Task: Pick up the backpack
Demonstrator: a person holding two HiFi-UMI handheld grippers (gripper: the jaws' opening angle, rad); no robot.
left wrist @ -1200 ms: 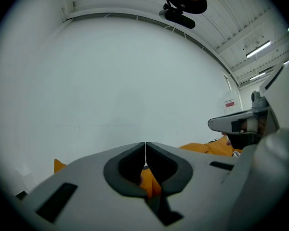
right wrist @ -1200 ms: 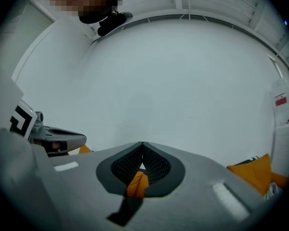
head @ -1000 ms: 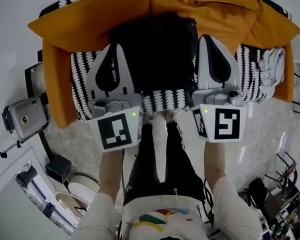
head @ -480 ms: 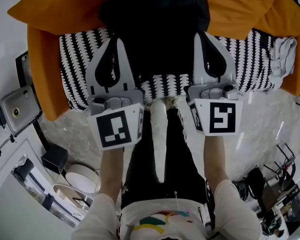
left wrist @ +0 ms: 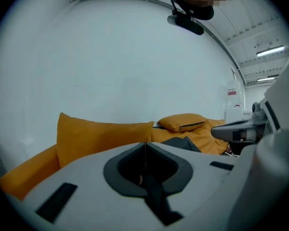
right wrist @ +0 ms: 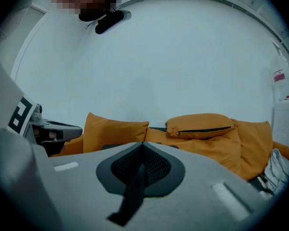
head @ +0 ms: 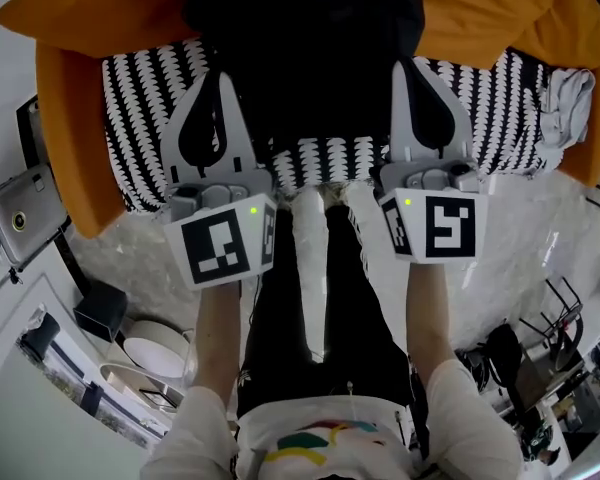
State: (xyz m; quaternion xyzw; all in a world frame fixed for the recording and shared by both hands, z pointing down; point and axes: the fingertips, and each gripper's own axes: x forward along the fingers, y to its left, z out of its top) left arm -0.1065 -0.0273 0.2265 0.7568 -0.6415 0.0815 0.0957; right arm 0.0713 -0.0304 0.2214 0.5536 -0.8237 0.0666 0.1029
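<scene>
The black backpack (head: 310,48) lies on the sofa seat at the top middle of the head view, partly cut off by the picture's edge. My left gripper (head: 218,76) hovers at its left side and my right gripper (head: 411,65) at its right side, both over the patterned throw. Each gripper is shut with nothing between its jaws. In the left gripper view the closed jaws (left wrist: 145,144) point at the sofa back, and a dark corner of the backpack (left wrist: 184,143) shows just beyond them. The right gripper view shows closed jaws (right wrist: 143,143) before orange cushions.
A black-and-white patterned throw (head: 150,98) covers the seat of the orange sofa (head: 65,158), with orange cushions (right wrist: 202,124) along its back. A grey cloth (head: 567,103) lies at the seat's right end. A camera on a stand (head: 15,218) stands on the floor at the left.
Both grippers have sunk toward the sofa seat and stayed shut. In the head view the sofa and backpack have slid up the picture, and the gripper tips now flank the backpack.
</scene>
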